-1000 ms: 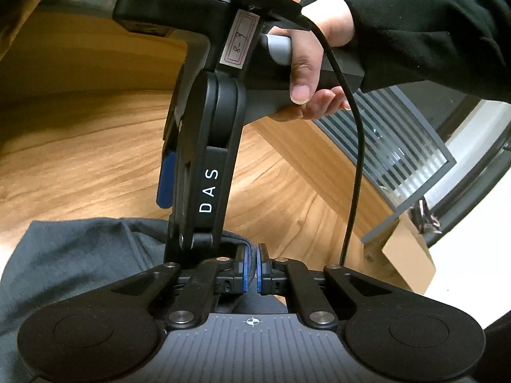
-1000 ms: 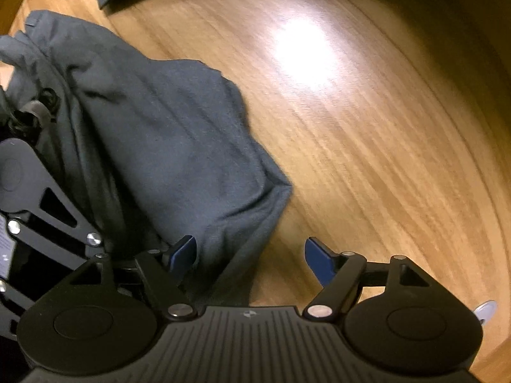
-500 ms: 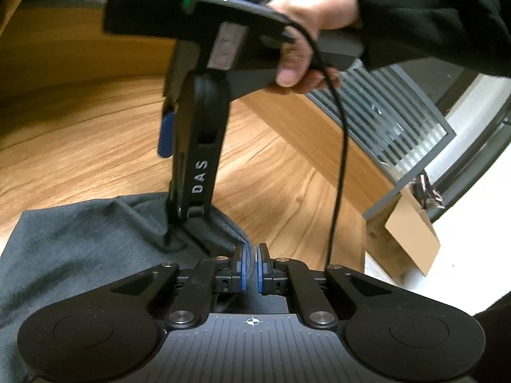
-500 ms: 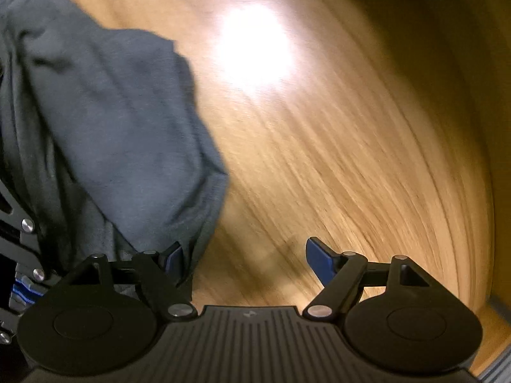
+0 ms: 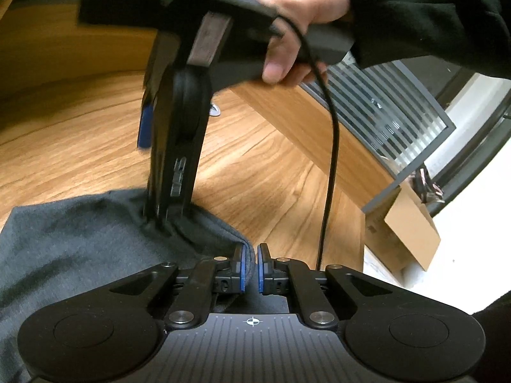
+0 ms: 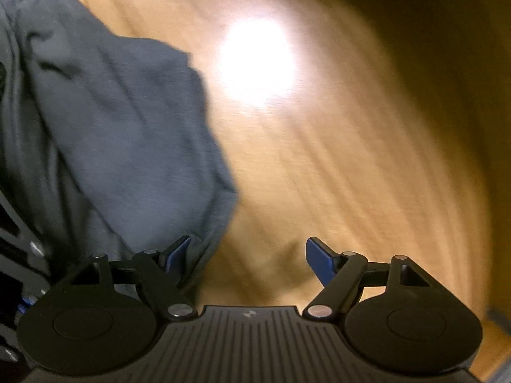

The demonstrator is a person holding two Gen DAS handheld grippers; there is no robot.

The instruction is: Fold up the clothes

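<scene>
Left tool (image 5: 250,266) pinches grey garment (image 5: 80,239); right tool (image 6: 246,260) gapes wide, empty.

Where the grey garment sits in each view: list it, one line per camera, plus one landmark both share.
Left wrist: the grey garment fills the lower left, its edge pinched by the left gripper.
Right wrist: the garment covers the left side, beside the open right gripper.
Shared landmark: the wooden table.

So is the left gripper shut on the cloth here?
Shut. The left gripper has its blue pads nearly together, with an edge of the dark grey garment pinched between them.
</scene>
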